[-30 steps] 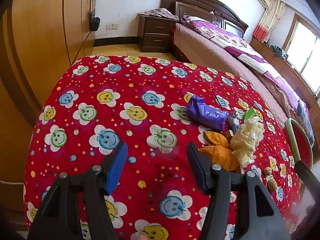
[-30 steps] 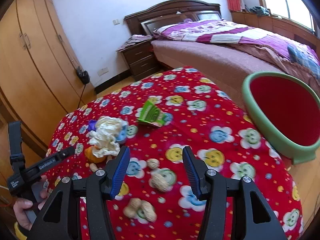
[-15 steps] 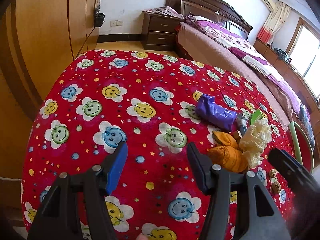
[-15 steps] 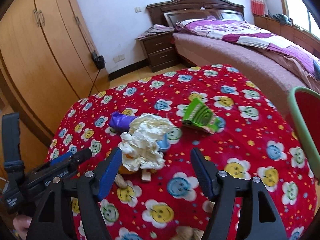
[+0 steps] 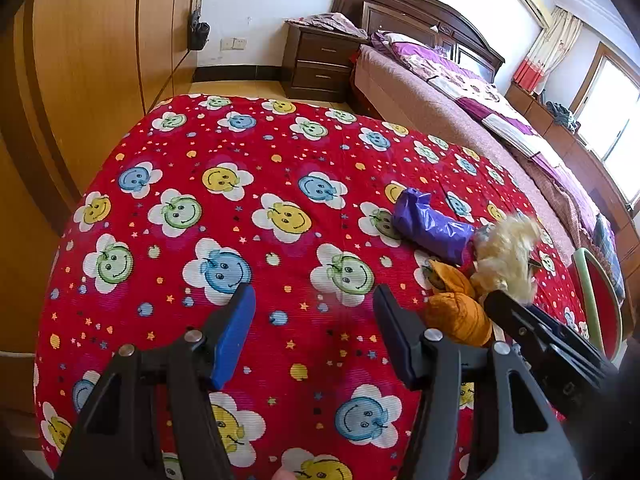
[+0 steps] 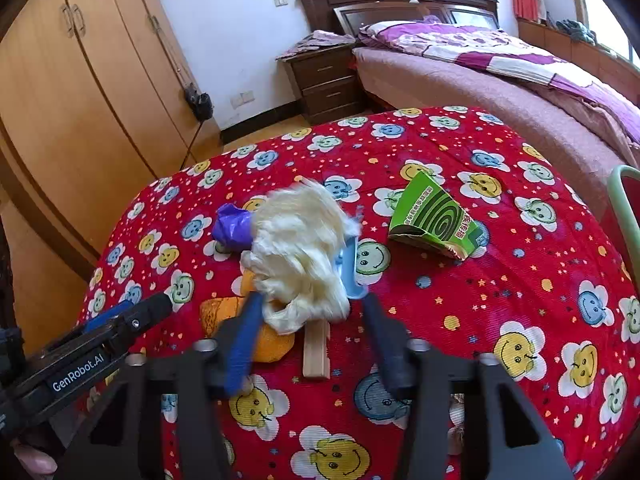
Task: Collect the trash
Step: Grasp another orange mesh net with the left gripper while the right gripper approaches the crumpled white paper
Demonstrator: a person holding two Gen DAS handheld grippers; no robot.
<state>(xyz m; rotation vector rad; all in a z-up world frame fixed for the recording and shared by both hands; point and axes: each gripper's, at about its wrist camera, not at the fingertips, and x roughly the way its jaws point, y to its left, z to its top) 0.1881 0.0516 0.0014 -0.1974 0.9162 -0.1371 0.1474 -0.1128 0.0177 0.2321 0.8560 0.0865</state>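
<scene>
A red tablecloth (image 6: 500,280) is printed with white flowers bearing blue, yellow and green smiley faces, plus small stars and dots. At twelve o'clock of the right wrist view's centre lies a cream-white crumpled wad (image 6: 304,256), a purple bag (image 6: 232,226) at its ten o'clock. A green packet (image 6: 434,216) with dark concentric rings lies at its three o'clock, orange peel (image 6: 272,346) at six.

Cream wad (image 6: 300,256) motion-blurred; green-rimmed red bin (image 6: 626,216) cut off at edge

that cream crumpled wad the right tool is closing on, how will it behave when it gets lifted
The cream wad looks like thin crumpled film, so it will probably squash between the closing jaws of the right tool rather than resist. It seems light for its bulk. Its loose folds may sag or trail, possibly dragging the blue piece that it overlaps.
</scene>
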